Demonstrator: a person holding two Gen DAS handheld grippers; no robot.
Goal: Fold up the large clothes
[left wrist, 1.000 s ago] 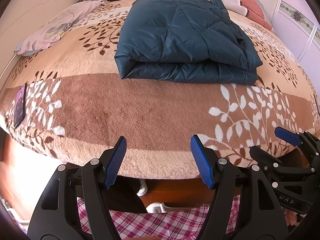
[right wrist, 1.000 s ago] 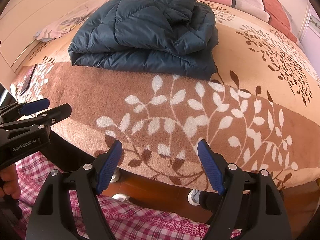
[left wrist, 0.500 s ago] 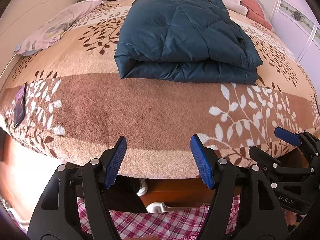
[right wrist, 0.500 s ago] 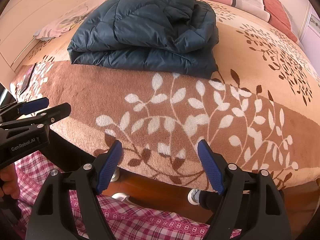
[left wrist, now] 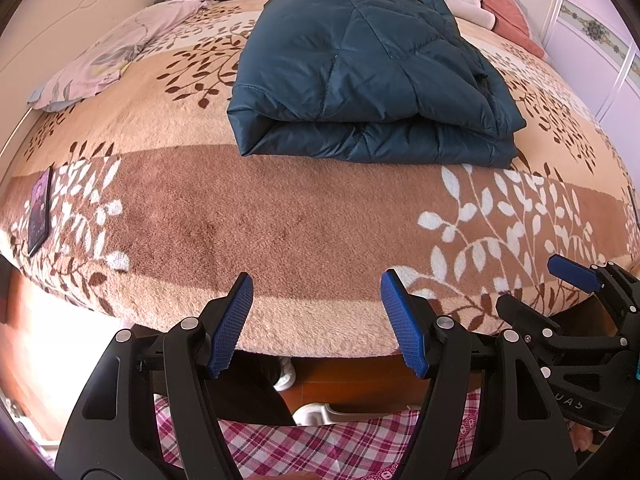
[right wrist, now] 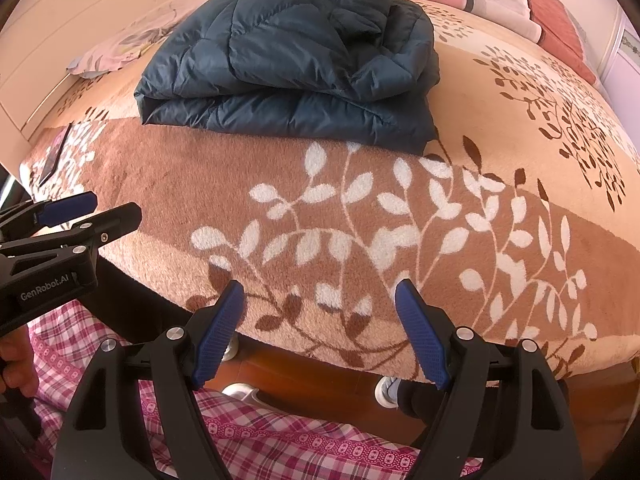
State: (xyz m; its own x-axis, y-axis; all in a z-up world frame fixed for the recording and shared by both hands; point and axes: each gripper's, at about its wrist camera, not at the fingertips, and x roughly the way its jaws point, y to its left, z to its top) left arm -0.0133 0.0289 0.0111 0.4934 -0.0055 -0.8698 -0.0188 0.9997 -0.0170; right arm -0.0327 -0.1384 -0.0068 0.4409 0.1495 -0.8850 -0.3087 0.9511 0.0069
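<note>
While our left gripper (left wrist: 316,320) and right gripper (right wrist: 320,328) hang wide open and empty off the bed's edge, the dark teal quilted puffer jacket (left wrist: 368,68) sits folded mid-bed on the brown leaf-print fleece blanket (left wrist: 280,224). We'd say just square up loose edges gently.

Quilted jacket (left wrist: 372,76) — slight sheen, plush blanket (left wrist: 248,224) — fuzzy, matt
</note>
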